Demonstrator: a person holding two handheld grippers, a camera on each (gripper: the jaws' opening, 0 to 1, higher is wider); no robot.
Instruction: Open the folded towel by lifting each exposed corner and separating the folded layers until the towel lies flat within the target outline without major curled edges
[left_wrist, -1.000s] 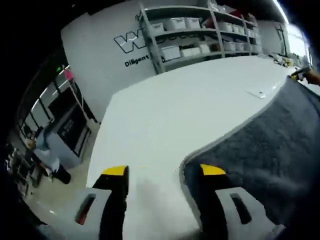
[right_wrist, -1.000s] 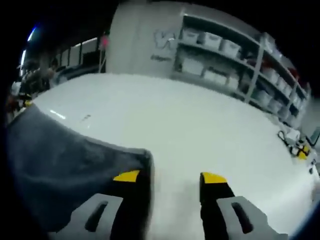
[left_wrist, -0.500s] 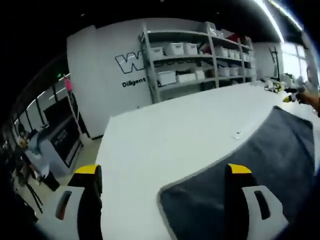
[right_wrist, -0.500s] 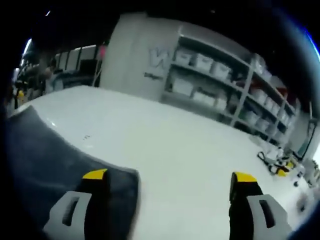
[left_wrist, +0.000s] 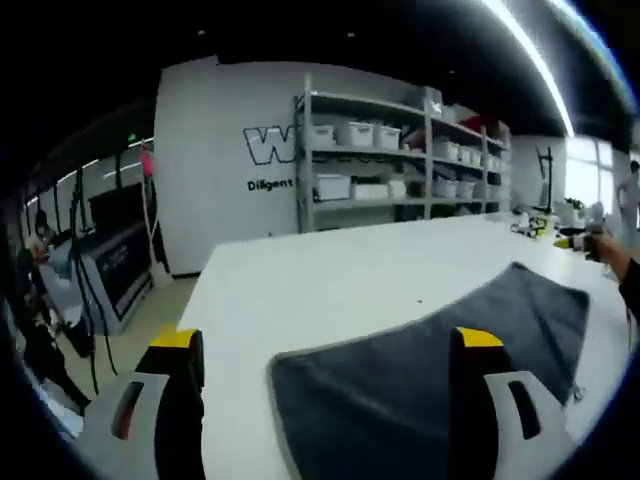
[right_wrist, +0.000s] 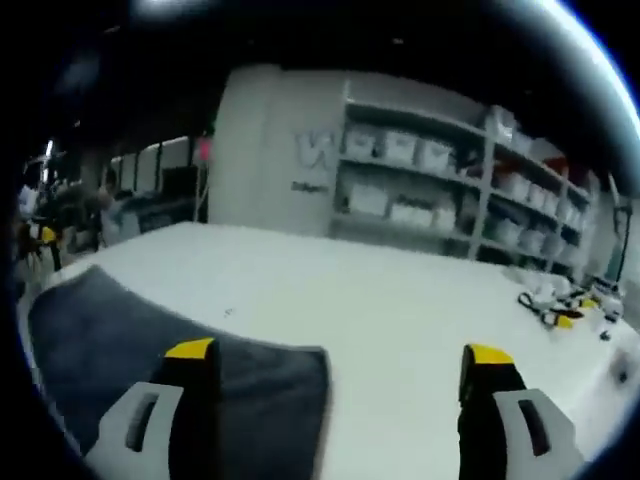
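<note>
Left gripper view: gripper (left_wrist: 328, 345) spread above towel (left_wrist: 420, 360).

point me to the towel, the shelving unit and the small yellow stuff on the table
towel (left_wrist: 420, 390), left gripper view: grey middle of the cloth.
shelving unit (left_wrist: 400, 160), left gripper view: shelf with white bins.
yellow items (right_wrist: 566, 320), right gripper view: yellow piece by the table's far right edge.

The towel (left_wrist: 430, 370) runs off the lower edge, perhaps flat; small table clutter (right_wrist: 560, 305) is blurred.
</note>
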